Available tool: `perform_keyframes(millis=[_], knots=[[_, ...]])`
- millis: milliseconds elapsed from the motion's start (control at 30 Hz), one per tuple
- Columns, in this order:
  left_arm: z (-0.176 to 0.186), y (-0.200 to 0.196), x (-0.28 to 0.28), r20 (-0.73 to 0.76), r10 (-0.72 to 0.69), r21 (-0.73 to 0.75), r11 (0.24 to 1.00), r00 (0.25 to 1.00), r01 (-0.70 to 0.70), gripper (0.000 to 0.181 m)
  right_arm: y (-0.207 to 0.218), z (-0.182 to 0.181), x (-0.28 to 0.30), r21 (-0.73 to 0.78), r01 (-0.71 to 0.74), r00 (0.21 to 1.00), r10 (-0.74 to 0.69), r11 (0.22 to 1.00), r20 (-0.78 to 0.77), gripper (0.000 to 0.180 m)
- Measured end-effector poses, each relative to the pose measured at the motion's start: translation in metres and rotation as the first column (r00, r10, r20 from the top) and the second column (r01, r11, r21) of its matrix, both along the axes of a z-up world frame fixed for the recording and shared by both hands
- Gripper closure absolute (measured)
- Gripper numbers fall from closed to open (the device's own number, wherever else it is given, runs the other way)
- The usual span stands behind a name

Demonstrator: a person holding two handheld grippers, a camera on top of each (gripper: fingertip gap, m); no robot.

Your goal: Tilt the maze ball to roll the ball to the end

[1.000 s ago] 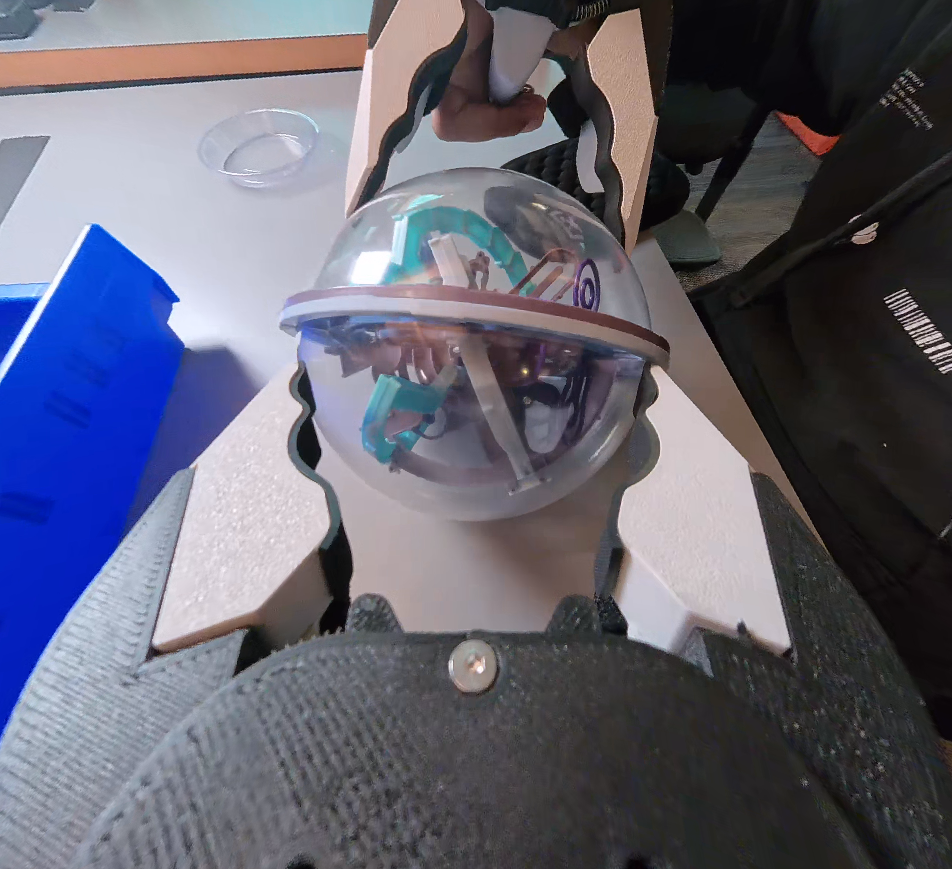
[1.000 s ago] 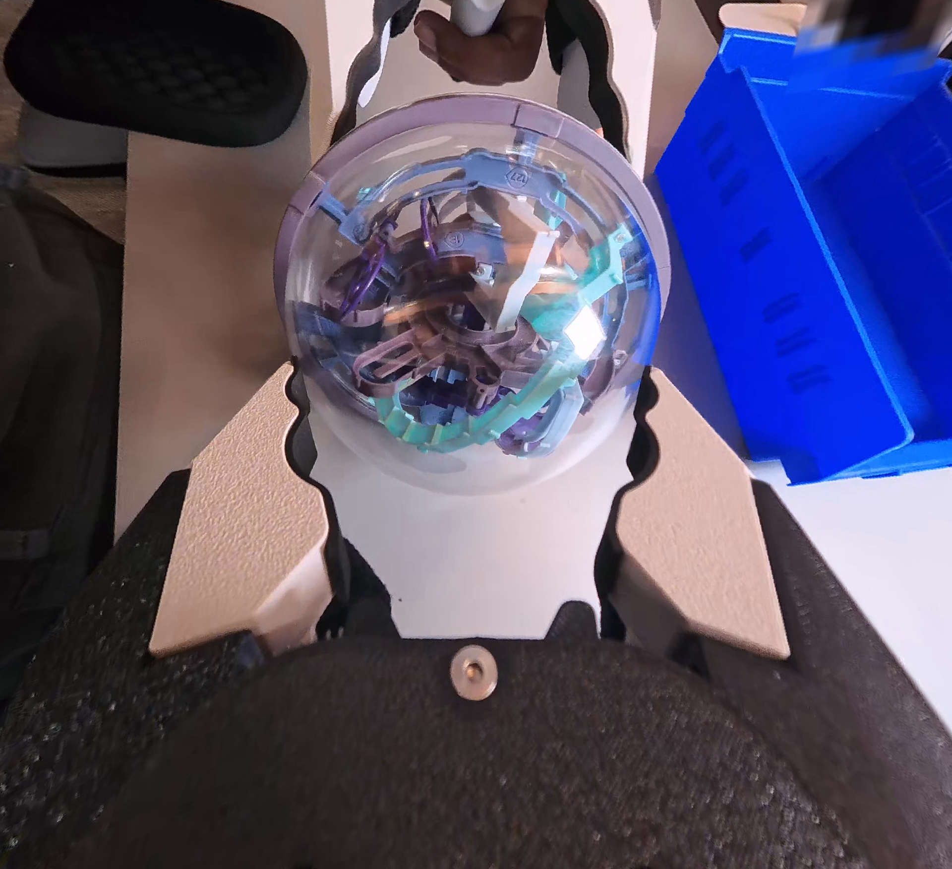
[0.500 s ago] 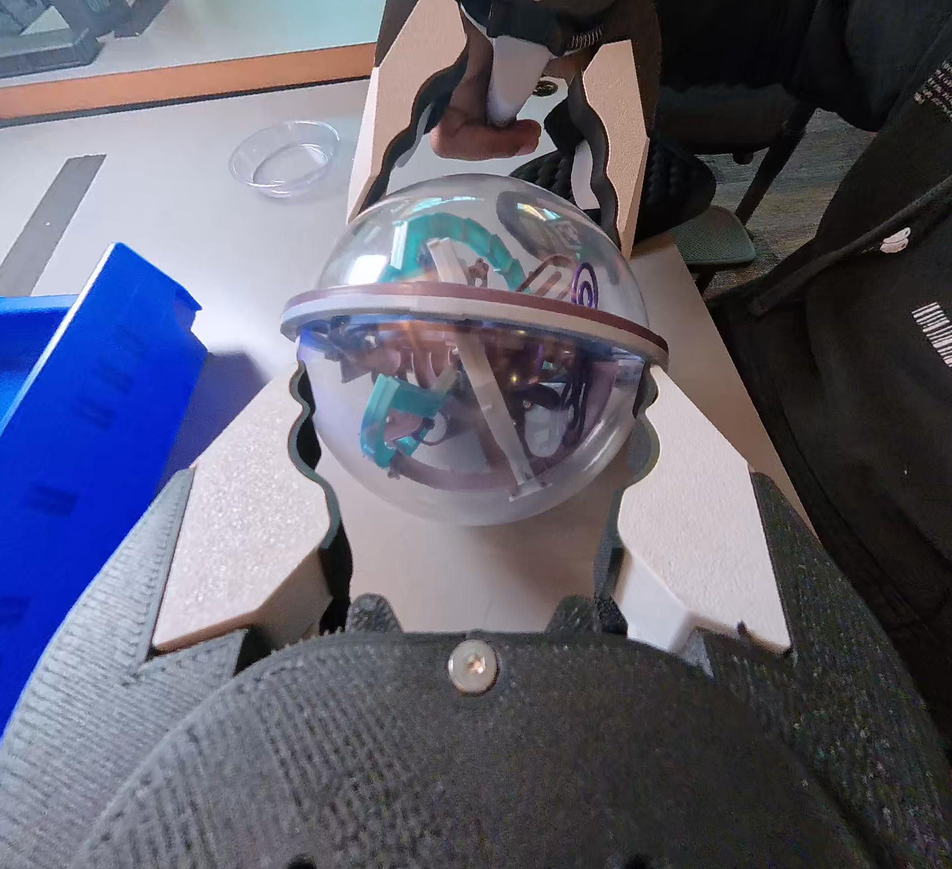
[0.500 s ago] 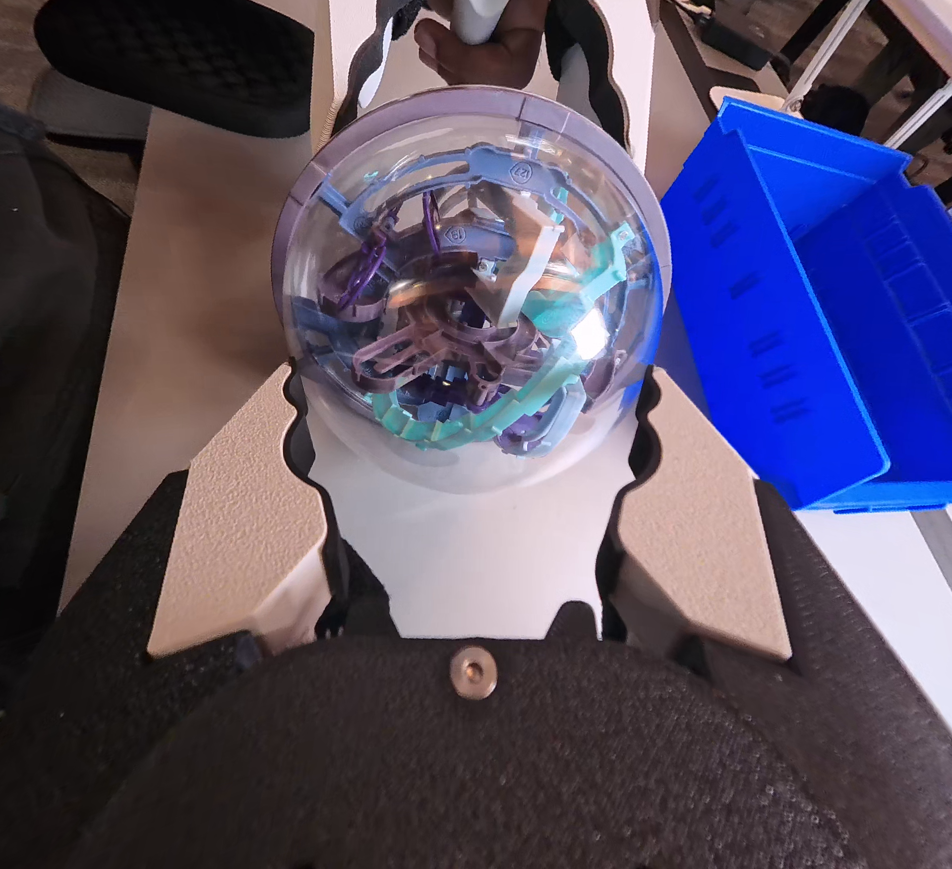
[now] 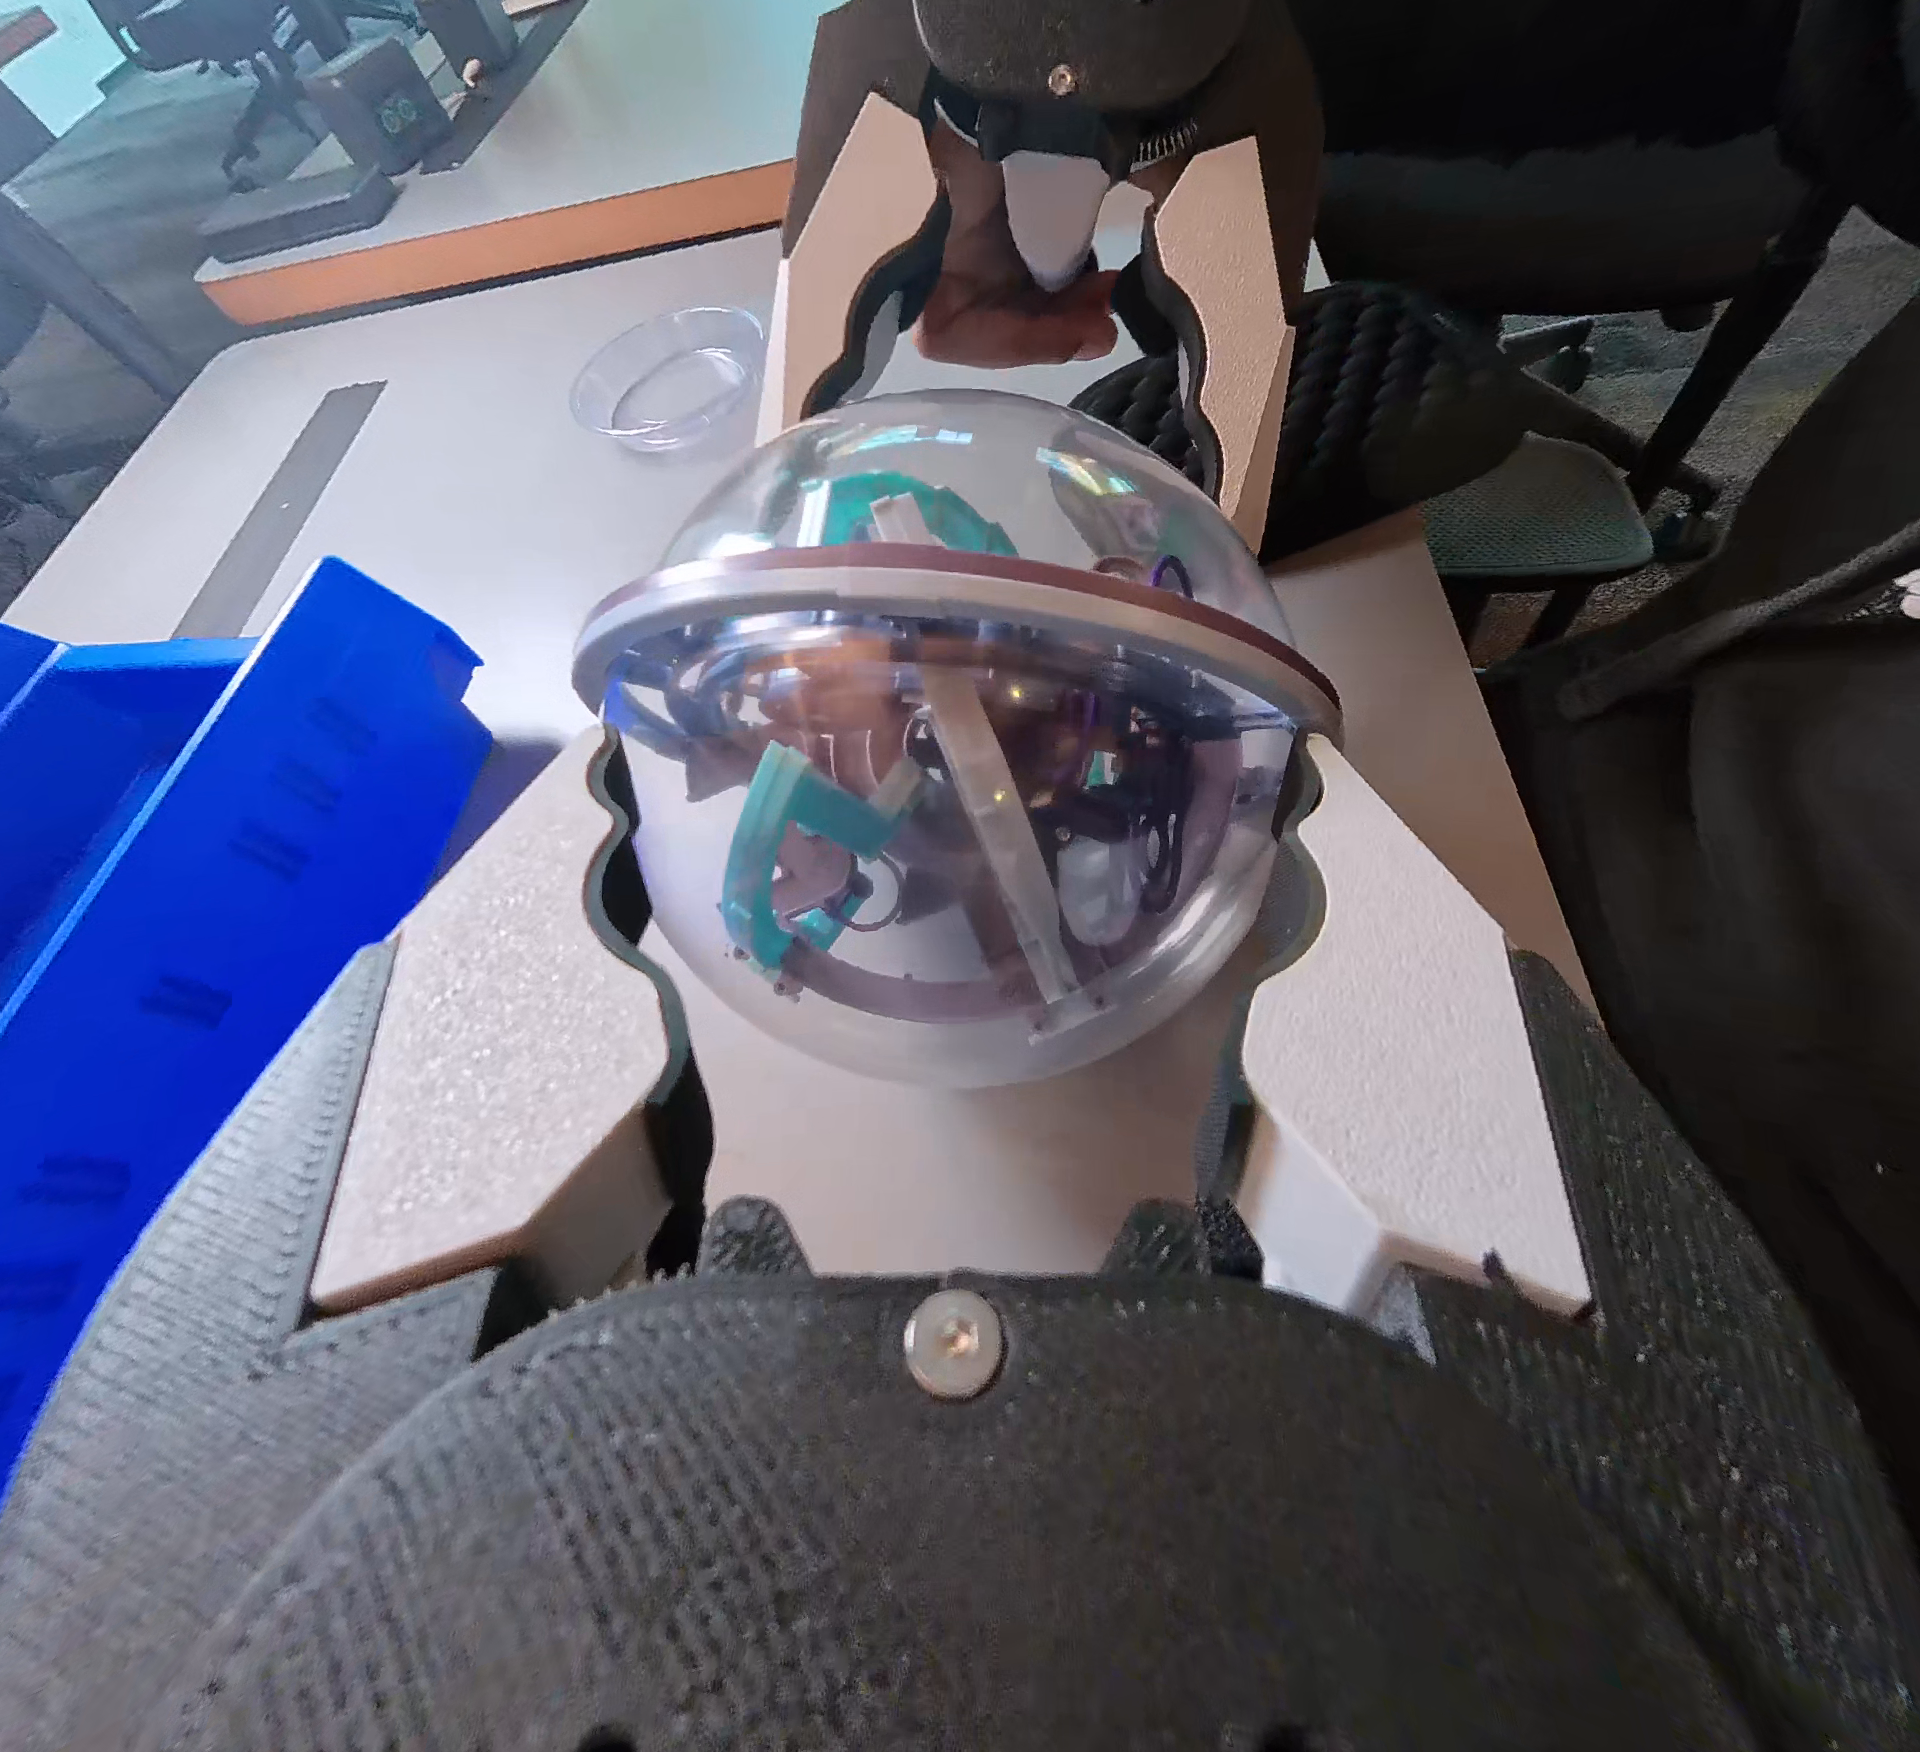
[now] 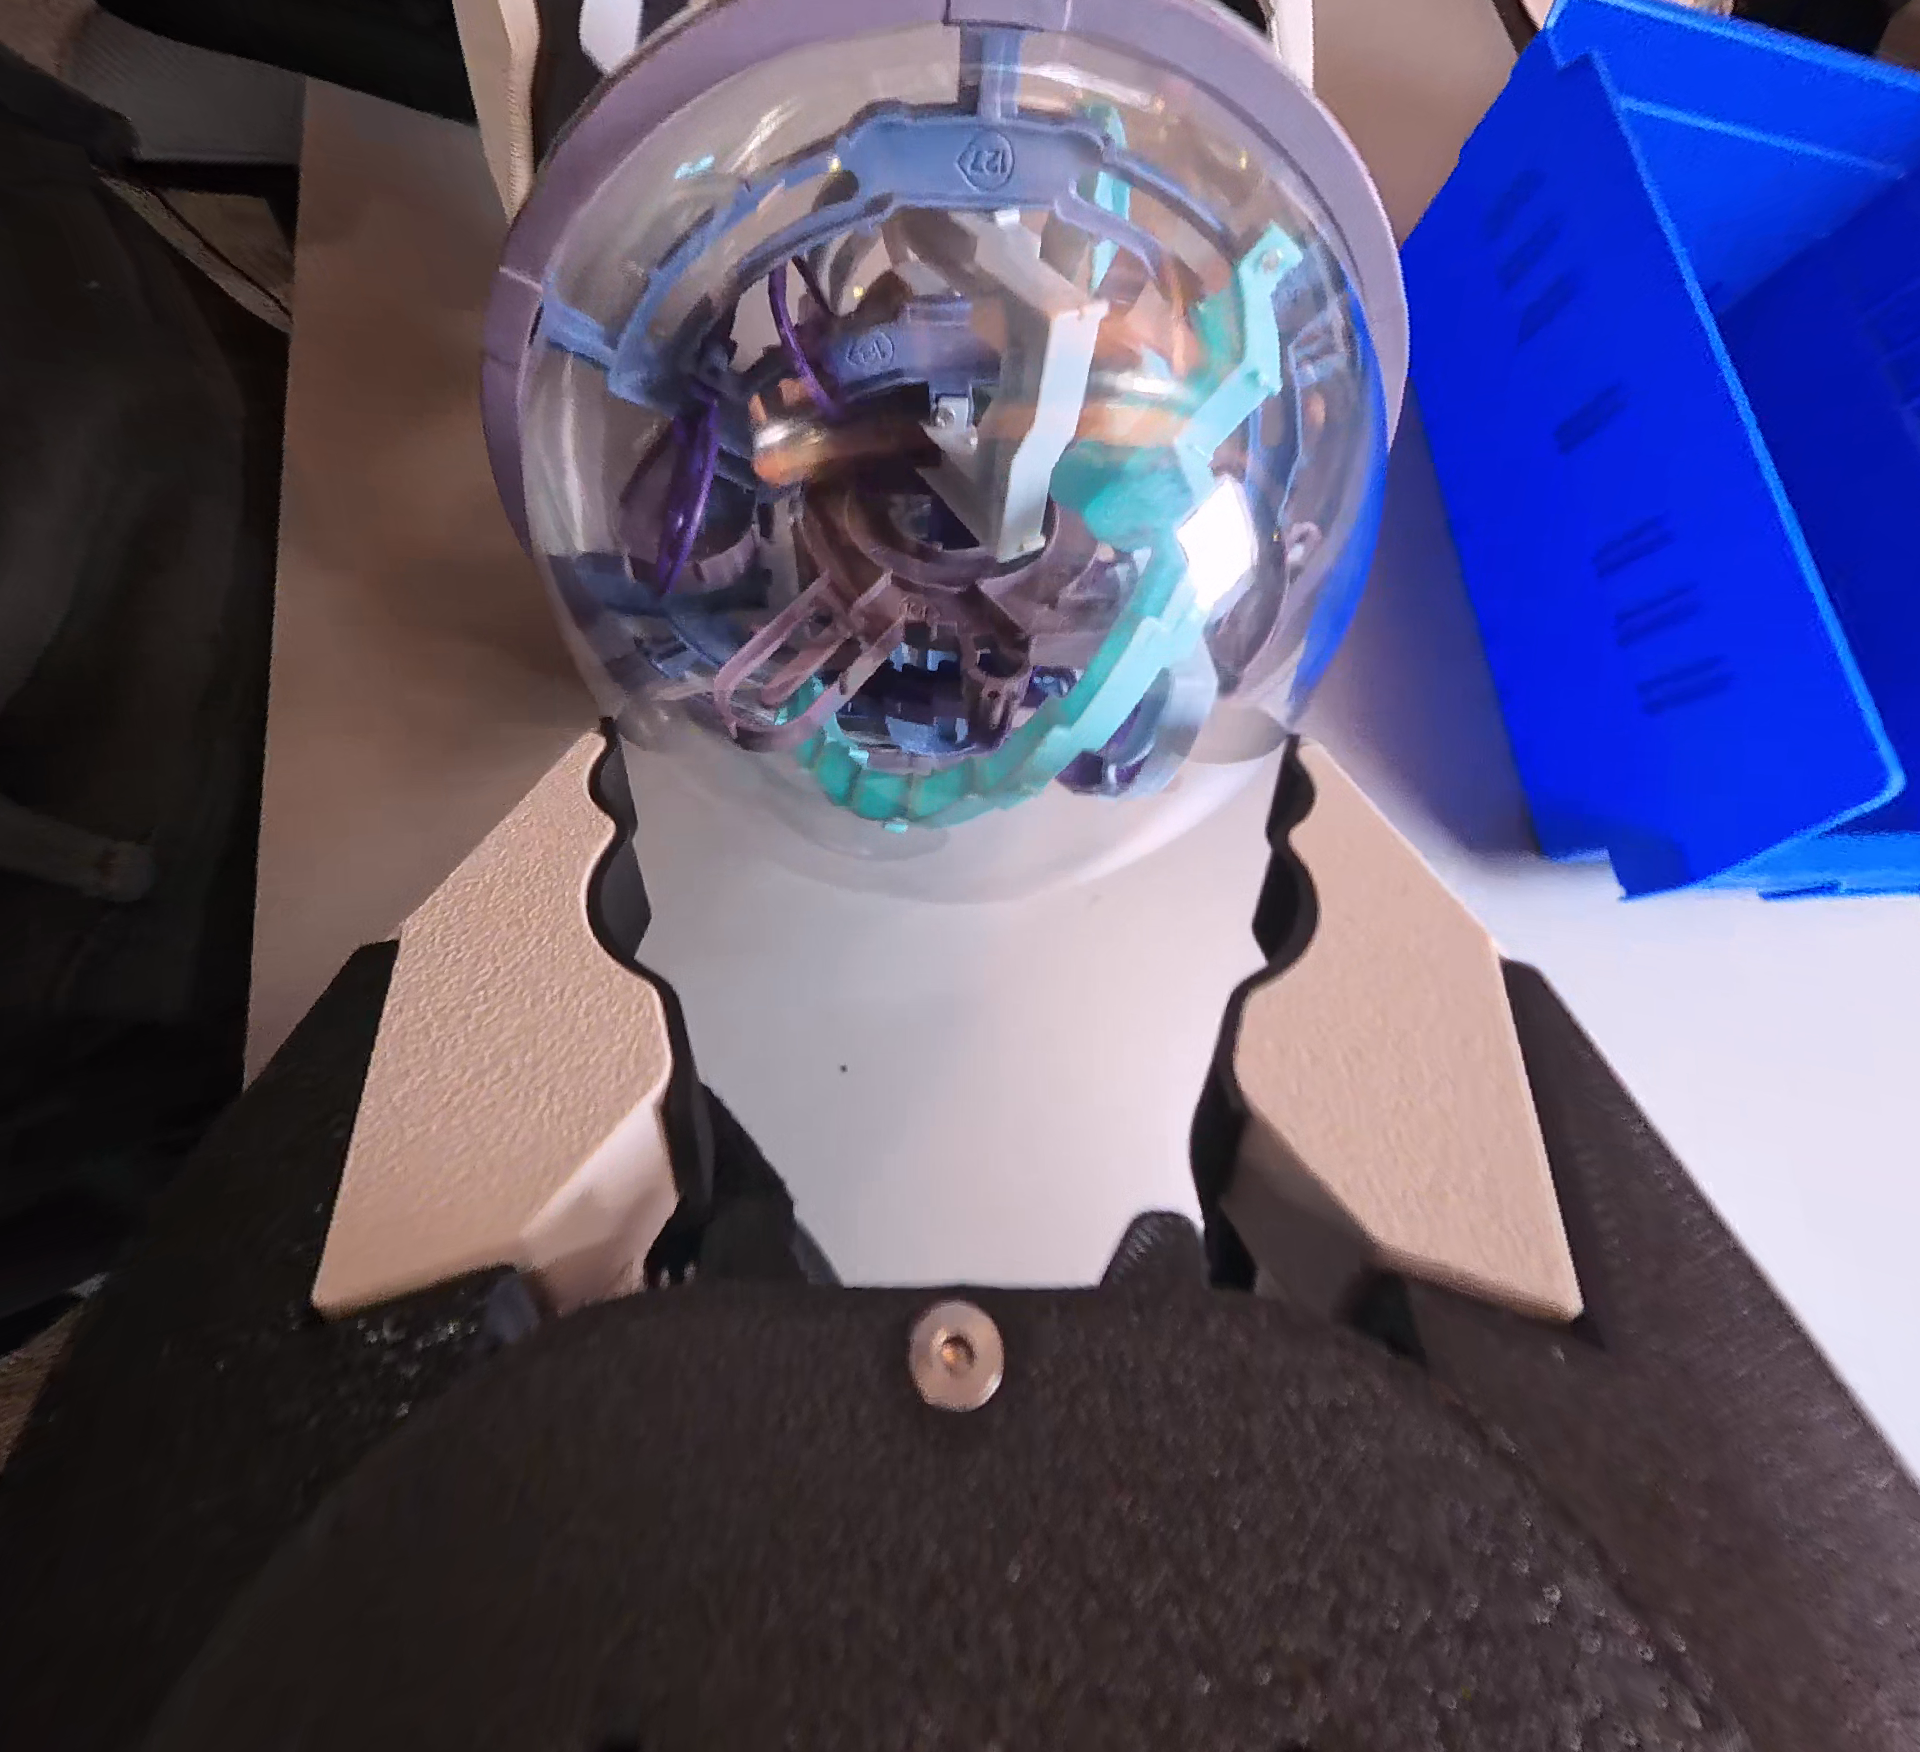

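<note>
Maze ball [image 5: 951,746] was held mid-frame above the table [image 5: 499,476], pinched between the left gripper [image 5: 951,829] and the right gripper [image 6: 951,757] from opposite sides. Only smooth curved shell was gripped, so a slip toward the blue bin [image 5: 197,829] at the left edge was judged possible under a sharp tilt. The small ball inside could not be picked out, perhaps hidden among the tracks.

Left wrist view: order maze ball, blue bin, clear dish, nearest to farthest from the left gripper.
From the left gripper:
1. Maze ball, between its jaws, dead centre.
2. Blue bin, beside it on the image's left, on the table.
3. Clear dish, farther ahead on the table, left of the right gripper.
</note>
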State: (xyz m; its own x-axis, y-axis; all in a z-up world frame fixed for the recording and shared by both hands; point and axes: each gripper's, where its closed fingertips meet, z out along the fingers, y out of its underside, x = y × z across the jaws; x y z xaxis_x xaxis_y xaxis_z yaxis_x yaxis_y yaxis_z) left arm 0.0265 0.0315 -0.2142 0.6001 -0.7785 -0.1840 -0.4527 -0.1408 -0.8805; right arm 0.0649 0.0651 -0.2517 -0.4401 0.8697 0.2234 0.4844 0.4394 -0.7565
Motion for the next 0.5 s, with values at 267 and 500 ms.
perform_keyframes(millis=[267,500], knots=[[-0.006,-0.002,0.013,0.025,0.047,-0.003,0.999,0.999,-0.047,0.066,0.002,-0.009,0.029,0.062,0.132,0.991,-0.133,0.989,0.010,0.067],[-0.001,-0.003,0.022,-0.027,0.054,0.071,0.996,0.998,-0.051,0.066,0.003,-0.012,0.026,0.025,0.053,0.998,-0.053,0.998,-0.035,0.066]])
